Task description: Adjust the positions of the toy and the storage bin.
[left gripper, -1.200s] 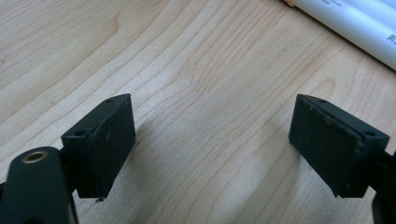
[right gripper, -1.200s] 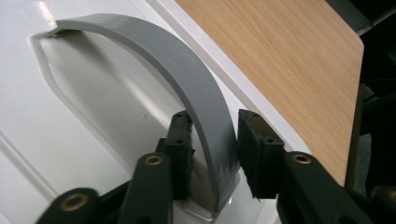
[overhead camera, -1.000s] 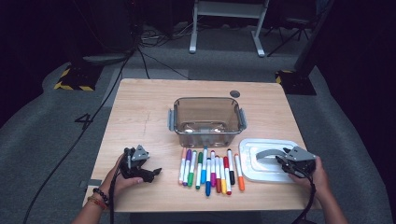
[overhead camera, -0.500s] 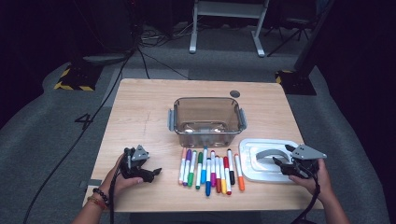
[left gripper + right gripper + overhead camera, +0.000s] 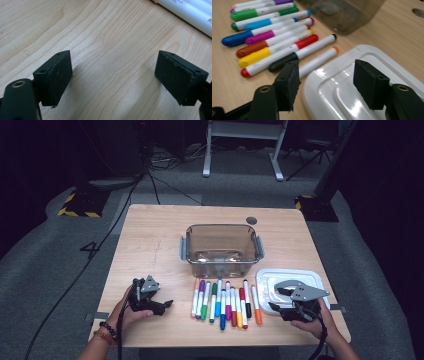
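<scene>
My right gripper (image 5: 278, 299) has just drawn back toward the near right corner of the pale wooden table (image 5: 150, 240). A moment ago it hung over the middle of the flat white plastic lid (image 5: 312, 277); now it sits above that lid's near left corner. Its jaws have been working too, spreading wide and then closing partway, and in the right gripper view they stand apart over the lid's glossy corner with nothing between them. So the lid is not picked up: it lies flat on the table, just right of the row of coloured felt-tip markers (image 5: 225, 302) and near the right side of the clear smoky plastic tub (image 5: 221, 249).

I read this as a repositioning. Either I am lining up for the lid's edge or turning to the markers, whose orange one (image 5: 318, 61) lies right beside the lid.

My left gripper (image 5: 167, 303) rests on bare wood at the near left, jaws spread and empty, unmoved.
</scene>
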`<state>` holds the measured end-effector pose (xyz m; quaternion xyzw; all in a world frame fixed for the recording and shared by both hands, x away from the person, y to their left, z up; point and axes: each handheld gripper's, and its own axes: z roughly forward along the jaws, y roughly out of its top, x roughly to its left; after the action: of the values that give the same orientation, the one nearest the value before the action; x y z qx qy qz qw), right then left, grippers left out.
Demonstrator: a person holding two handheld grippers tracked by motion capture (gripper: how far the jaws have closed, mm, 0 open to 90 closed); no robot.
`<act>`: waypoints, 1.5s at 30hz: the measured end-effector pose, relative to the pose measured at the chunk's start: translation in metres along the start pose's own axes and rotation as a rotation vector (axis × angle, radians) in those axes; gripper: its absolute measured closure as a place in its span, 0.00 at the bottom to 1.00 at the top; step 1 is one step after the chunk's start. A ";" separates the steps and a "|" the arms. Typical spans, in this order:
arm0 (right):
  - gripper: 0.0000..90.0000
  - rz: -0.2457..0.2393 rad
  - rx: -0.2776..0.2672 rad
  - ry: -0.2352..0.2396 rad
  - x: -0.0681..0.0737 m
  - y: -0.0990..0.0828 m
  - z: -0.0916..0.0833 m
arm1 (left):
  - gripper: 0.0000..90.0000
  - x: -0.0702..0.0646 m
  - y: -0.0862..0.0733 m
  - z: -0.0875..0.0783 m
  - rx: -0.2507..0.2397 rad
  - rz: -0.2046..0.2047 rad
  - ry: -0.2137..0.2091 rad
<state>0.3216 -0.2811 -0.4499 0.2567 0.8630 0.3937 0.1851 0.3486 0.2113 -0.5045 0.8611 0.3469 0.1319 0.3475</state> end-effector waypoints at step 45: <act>0.63 0.043 0.194 0.070 0.043 -0.009 0.041 | 0.17 0.000 0.000 0.000 0.000 0.000 0.000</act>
<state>0.3057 -0.2365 -0.4871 0.2779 0.8974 0.3208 0.1207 0.3486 0.2113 -0.5045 0.8611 0.3470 0.1320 0.3475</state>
